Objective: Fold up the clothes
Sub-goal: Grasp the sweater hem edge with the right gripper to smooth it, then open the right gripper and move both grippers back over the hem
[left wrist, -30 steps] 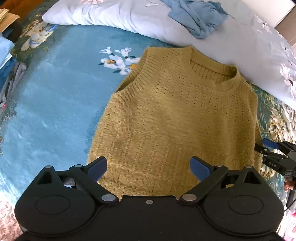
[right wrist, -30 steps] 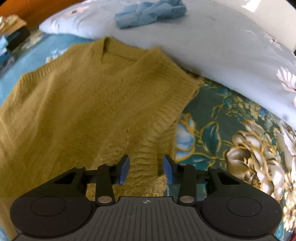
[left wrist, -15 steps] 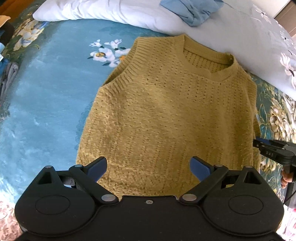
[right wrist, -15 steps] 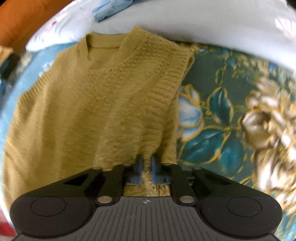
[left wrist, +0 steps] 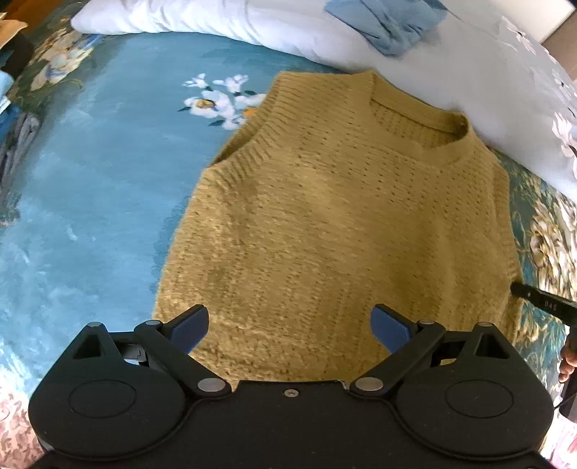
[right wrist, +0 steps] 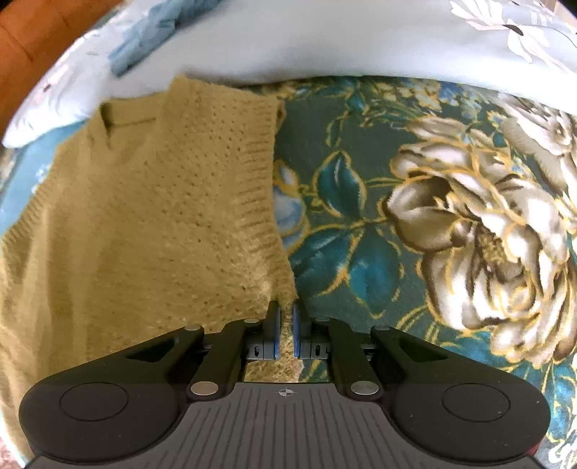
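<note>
Hovering with jaws apart, the left gripper (left wrist: 290,326) faces the vest (left wrist: 342,223) (right gripper (right wrist: 285,324) clamps its side edge).

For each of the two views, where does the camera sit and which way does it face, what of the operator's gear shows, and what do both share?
Left wrist: sits on the left claw, facing across the yellow knit vest toward the white pillow; its open blue fingers show, with the right claw's tip at the vest's right edge.
Right wrist: sits on the right claw, low at the vest's right side, facing the floral bedspread; its fingers are shut on the vest edge.
Shared: the vest, pillow, bedspread and blue cloth.
</note>
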### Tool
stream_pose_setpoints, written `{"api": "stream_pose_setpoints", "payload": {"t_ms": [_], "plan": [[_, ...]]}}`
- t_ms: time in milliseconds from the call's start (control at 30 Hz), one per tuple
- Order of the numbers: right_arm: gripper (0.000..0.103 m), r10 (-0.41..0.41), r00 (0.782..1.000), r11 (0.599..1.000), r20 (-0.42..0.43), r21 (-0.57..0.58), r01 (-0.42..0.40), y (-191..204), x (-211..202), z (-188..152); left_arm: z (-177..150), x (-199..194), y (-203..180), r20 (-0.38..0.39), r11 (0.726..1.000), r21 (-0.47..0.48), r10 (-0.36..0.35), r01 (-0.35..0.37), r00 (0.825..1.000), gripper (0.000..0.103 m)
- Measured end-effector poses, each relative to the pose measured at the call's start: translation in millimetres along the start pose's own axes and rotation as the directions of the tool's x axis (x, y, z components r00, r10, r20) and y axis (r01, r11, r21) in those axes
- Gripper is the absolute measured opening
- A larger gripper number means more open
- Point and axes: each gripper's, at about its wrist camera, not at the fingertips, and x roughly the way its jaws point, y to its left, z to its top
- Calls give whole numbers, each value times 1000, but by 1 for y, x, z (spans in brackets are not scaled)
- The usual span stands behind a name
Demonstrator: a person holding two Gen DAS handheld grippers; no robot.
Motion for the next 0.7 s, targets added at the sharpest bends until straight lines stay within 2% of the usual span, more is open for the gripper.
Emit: {"api": "stream_pose_setpoints", "payload": {"t_ms": [200,300,433,567,633,700], "plan": [[8,-7,1000,1000,18,8,7,6,-10,0,10,-6,19,62,1000,-15,26,-25,998,96],[24,-15,998,1000,68,8,15,9,-29,-3,17,-5,29,100,999,0,48,-48,994,96],[34,-39,994,999,106,34,35,11,-59,-12,30,13,40,142,994,82,59,-71,988,96],[38,-91,993,996,82,30,88,15,-78,-28,41,41,45,173,976,201,47,-82,984,95],[38,-117,991,993,58,41,115,18,-83,-38,47,57,47,171,966,250,19,-62,985,90],[38,-140,990,989,31,61,138,20,-86,-48,51,71,51,152,963,267,4,-45,988,79]]}}
